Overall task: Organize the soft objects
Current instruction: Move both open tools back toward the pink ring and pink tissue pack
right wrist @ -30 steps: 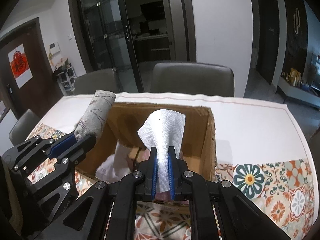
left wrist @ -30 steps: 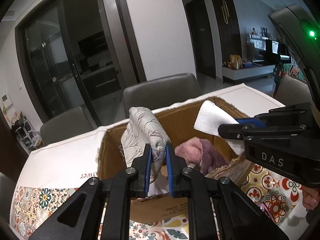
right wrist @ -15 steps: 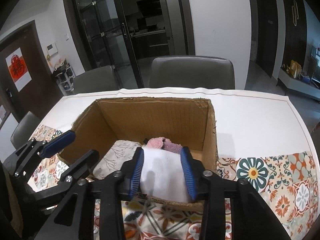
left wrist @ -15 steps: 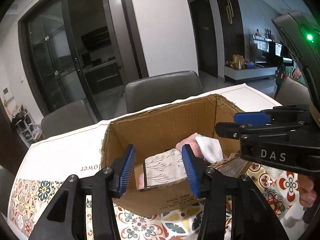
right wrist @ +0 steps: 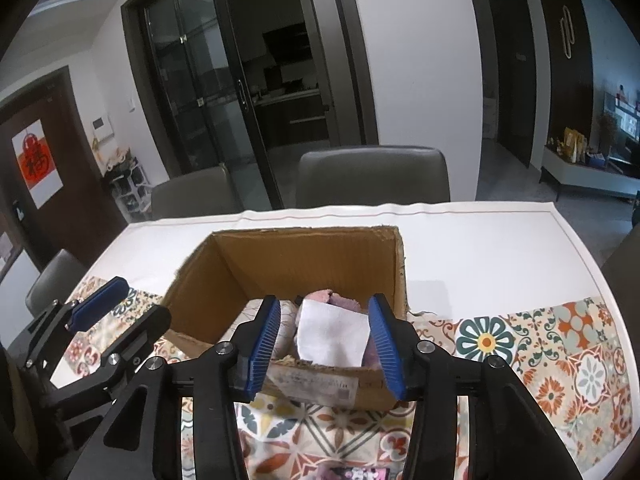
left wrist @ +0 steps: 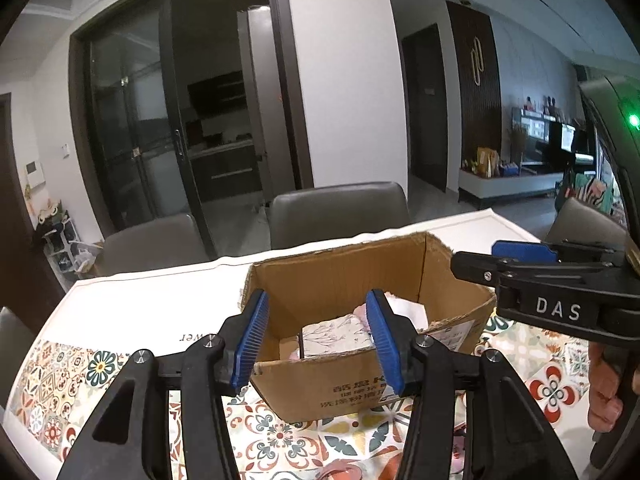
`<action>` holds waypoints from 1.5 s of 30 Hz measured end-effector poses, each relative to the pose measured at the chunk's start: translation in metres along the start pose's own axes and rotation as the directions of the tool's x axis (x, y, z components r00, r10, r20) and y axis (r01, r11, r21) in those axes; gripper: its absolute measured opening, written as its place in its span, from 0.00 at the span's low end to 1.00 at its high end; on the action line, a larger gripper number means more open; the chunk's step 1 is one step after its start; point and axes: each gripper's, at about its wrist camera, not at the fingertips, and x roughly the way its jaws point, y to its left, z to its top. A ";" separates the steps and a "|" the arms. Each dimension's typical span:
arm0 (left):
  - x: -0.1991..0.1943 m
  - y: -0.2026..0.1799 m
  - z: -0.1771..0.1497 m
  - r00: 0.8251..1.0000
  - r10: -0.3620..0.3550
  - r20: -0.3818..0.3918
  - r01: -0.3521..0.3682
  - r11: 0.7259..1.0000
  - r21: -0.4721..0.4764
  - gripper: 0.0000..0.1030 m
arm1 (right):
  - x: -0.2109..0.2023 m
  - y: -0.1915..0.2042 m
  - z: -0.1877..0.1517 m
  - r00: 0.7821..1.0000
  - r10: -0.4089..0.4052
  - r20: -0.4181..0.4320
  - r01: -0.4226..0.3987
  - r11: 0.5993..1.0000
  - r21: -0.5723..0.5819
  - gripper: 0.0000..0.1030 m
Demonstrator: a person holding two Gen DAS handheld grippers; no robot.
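An open cardboard box (left wrist: 352,276) (right wrist: 280,256) stands on the table. Inside lie a beige cloth with a twig print (left wrist: 332,338), a white cloth (right wrist: 334,332) and a pink fuzzy cloth (right wrist: 344,300). My left gripper (left wrist: 318,340) is open and empty, just before the box's near wall. My right gripper (right wrist: 326,344) is open and empty above the box's near edge, with the white cloth seen between its fingers. The right gripper also shows in the left wrist view (left wrist: 560,280), and the left gripper in the right wrist view (right wrist: 112,320).
The table carries a patterned floral cloth (right wrist: 560,352) and a white cover (right wrist: 480,248). Grey chairs (right wrist: 372,176) stand along the far side. Glass sliding doors (left wrist: 180,140) and a white wall are behind.
Both grippers opened and let go: the beige printed cloth and the white cloth dropped into the box. Both grippers have since drawn back and up from the box.
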 end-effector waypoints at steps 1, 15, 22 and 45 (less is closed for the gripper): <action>-0.003 0.001 0.000 1.000 0.003 0.003 -0.003 1.000 -0.008 0.50 | -0.004 0.001 -0.001 1.000 -0.005 0.006 0.005 1.000 0.001 0.50; -0.035 0.006 -0.026 1.000 0.028 -0.014 -0.029 0.998 -0.057 0.57 | -0.041 0.013 -0.024 0.999 -0.036 0.035 0.036 0.999 0.006 0.69; -0.046 0.003 -0.050 0.998 0.052 -0.032 -0.053 0.998 -0.029 0.61 | -0.044 0.018 -0.044 0.999 -0.053 0.000 0.053 0.998 0.024 0.75; -0.050 -0.007 -0.112 0.982 0.024 -0.186 -0.020 1.000 0.021 0.68 | -0.033 0.015 -0.116 0.979 -0.079 -0.188 0.086 0.996 0.030 0.81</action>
